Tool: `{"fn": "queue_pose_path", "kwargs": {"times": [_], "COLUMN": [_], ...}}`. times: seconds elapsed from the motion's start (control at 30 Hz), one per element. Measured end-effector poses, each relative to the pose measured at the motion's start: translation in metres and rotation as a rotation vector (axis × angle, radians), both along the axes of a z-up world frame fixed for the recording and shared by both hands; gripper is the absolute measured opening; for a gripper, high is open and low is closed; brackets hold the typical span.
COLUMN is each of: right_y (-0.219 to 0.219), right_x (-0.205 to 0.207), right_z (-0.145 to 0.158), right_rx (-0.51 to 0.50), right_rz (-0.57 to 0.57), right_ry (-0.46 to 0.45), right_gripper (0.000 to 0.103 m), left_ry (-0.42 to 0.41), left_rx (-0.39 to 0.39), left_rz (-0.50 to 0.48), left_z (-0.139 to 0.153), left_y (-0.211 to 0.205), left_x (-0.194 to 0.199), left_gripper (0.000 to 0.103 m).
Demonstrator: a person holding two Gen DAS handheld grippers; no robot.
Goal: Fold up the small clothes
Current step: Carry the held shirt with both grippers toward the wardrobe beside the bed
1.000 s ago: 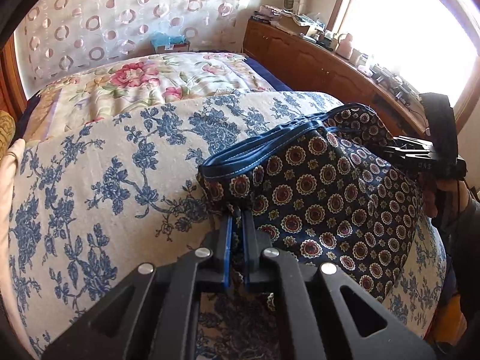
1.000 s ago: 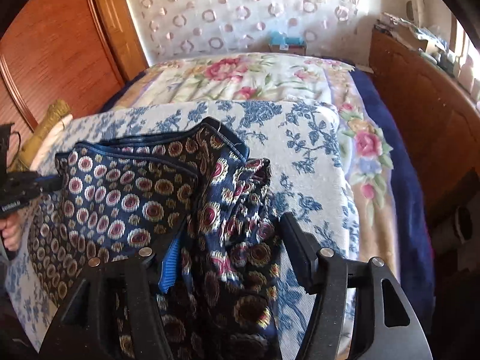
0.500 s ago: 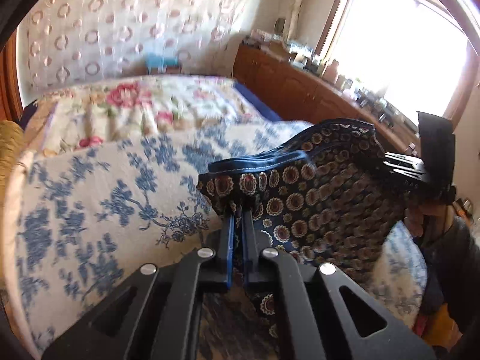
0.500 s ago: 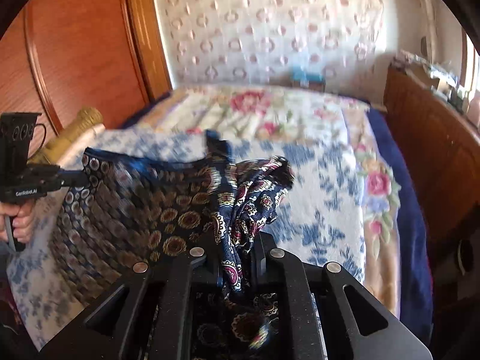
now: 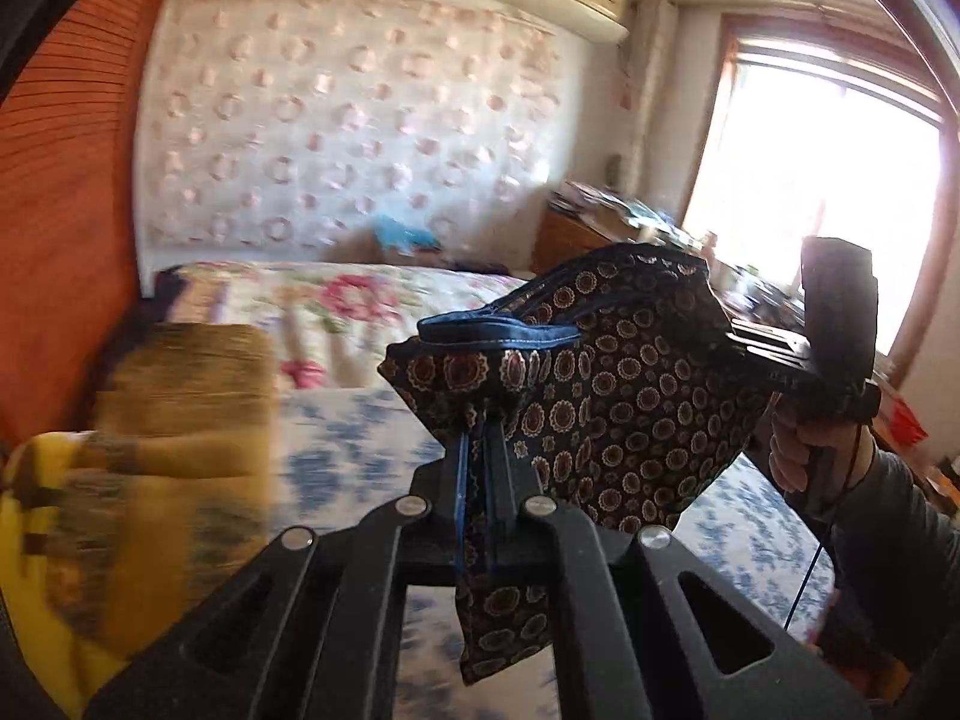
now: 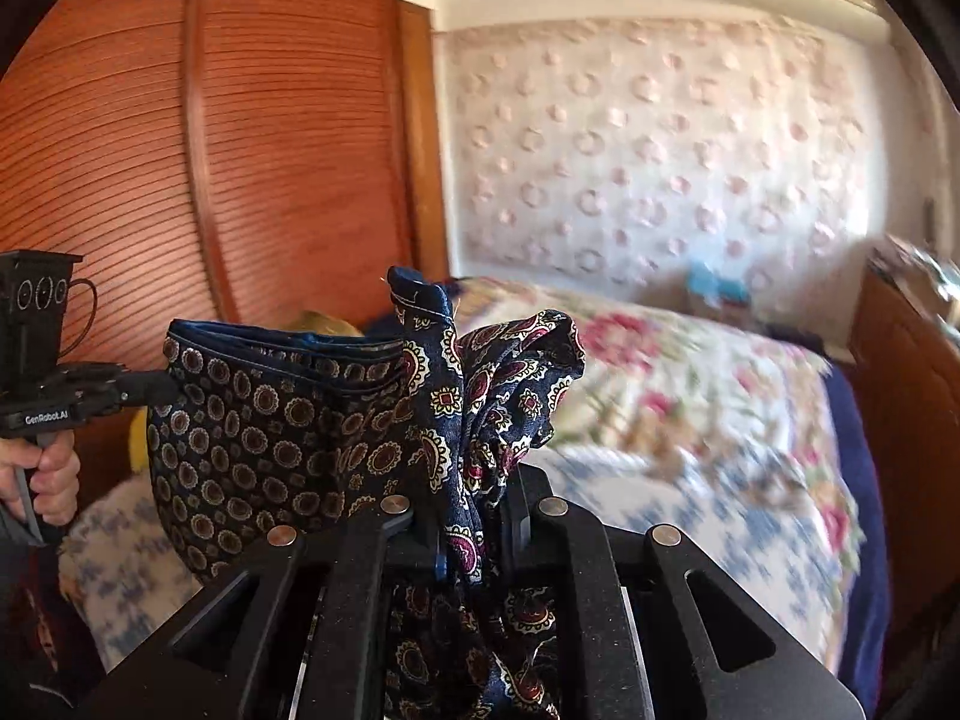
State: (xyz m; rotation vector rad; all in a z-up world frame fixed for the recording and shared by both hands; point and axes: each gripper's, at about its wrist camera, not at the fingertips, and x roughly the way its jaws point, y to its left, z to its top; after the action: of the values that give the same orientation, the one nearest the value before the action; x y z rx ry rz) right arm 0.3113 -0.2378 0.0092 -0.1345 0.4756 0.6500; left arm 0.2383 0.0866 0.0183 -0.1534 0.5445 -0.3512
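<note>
A small dark navy garment (image 5: pixel 606 402) with round medallion print and a blue waistband hangs in the air between both grippers, above the bed. My left gripper (image 5: pixel 477 420) is shut on one end of its waistband. My right gripper (image 6: pixel 474 480) is shut on the other end, where the cloth (image 6: pixel 492 384) bunches up between the fingers. The garment sags in a pouch between them (image 6: pixel 270 432). Each gripper shows in the other's view: the right one (image 5: pixel 834 360) and the left one (image 6: pixel 48 384).
The bed below has a blue-flowered white cover (image 5: pixel 738 534) and a pink-flowered quilt (image 6: pixel 690 384) farther back. A yellow-brown cushion (image 5: pixel 174 396) lies at the left. A wooden wardrobe (image 6: pixel 210 150) stands left, a wooden sideboard (image 6: pixel 900 396) right, under a bright window (image 5: pixel 810 192).
Both grippers have lifted the garment up off the bed. The right gripper went from open around the cloth to shut on it. The views now tilt up toward the wall.
</note>
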Motion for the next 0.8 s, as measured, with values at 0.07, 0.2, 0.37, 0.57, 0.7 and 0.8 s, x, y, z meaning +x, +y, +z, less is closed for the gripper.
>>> {"fn": "queue_pose_path", "kwargs": {"times": [0.07, 0.2, 0.37, 0.57, 0.7, 0.8], "right_y": [0.033, 0.108, 0.201, 0.302, 0.35, 0.375], "right_x": [0.011, 0.035, 0.062, 0.078, 0.09, 0.098], "right_z": [0.007, 0.018, 0.023, 0.01, -0.009, -0.024], "right_rx": [-0.013, -0.066, -0.143, -0.262, -0.316, -0.341], "right_rz": [0.042, 0.134, 0.231, 0.332, 0.374, 0.381], "right_ry": [-0.017, -0.037, -0.061, -0.113, -0.109, -0.096], "right_gripper": [0.008, 0.008, 0.008, 0.008, 0.008, 0.008], "left_ry": [-0.011, -0.01, 0.007, 0.023, 0.032, 0.036], "left_rx": [0.011, -0.005, -0.023, -0.054, -0.044, -0.035], "left_rz": [0.061, 0.171, 0.284, 0.369, 0.41, 0.422], "left_z": [0.001, -0.008, -0.043, -0.076, -0.085, -0.089], "left_y": [0.025, 0.076, 0.12, 0.148, 0.156, 0.163], "left_x": [-0.006, -0.012, -0.011, -0.023, -0.024, -0.024], "left_gripper": [0.001, 0.001, 0.001, 0.001, 0.002, 0.002]}}
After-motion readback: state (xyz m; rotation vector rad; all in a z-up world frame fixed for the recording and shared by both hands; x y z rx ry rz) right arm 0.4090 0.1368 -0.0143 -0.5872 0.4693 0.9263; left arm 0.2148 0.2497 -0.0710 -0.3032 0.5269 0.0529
